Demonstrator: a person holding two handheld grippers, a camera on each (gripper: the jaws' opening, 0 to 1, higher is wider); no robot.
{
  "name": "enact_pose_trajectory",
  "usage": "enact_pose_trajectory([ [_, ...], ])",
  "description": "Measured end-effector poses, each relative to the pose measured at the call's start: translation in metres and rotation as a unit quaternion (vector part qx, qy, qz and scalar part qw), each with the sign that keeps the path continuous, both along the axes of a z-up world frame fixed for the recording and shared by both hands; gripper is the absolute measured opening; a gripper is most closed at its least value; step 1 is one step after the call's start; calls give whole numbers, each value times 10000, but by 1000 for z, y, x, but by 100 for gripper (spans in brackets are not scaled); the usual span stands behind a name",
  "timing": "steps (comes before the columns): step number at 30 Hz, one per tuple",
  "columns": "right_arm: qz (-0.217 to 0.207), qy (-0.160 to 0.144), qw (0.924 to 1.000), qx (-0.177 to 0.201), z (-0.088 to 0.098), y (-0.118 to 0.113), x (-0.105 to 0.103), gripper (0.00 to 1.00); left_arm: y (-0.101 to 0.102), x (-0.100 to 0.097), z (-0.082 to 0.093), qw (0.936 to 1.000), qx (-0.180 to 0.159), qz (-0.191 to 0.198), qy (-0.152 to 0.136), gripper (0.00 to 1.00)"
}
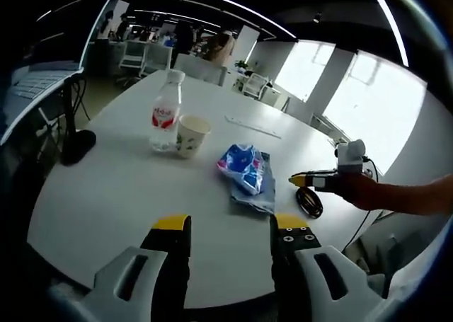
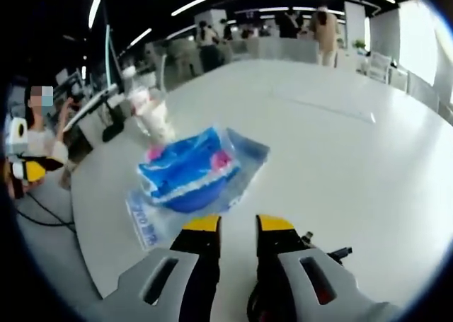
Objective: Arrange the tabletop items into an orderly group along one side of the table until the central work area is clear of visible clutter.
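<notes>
White counter point(image 1: 106, 194) carries a clear water bottle point(image 1: 165, 118) with a red label, touching or just beside a paper cup point(image 1: 191, 135); these show sharply in the left gripper view. Near them lies a blue snack bag point(image 1: 245, 170) on a clear plastic packet point(image 1: 258, 194). A dark coiled cable point(image 1: 309, 202) sits by the edge. The left gripper point(image 1: 230, 230) hangs with jaws spread, holding nothing. The right gripper point(image 2: 232, 224), close behind the snack bag in the right gripper view, has jaws slightly parted, empty. That view blurs the bottle.
</notes>
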State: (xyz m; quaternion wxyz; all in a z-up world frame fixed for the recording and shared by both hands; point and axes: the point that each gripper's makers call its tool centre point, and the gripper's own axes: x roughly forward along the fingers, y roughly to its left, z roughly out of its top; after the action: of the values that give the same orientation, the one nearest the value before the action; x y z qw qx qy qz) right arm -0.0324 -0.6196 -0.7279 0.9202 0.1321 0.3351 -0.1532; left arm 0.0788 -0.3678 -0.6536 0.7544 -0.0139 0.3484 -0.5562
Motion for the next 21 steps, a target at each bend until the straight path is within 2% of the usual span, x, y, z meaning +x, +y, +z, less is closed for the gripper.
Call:
enact_pose_trajectory([
  [11,146,65,9999,25,5,3,12,16,2,0,-1,9999,-23,109,46,43],
  [21,461,93,9989,41,9,-10,44,16,5,1,-5,9996,-38,224,151,42],
])
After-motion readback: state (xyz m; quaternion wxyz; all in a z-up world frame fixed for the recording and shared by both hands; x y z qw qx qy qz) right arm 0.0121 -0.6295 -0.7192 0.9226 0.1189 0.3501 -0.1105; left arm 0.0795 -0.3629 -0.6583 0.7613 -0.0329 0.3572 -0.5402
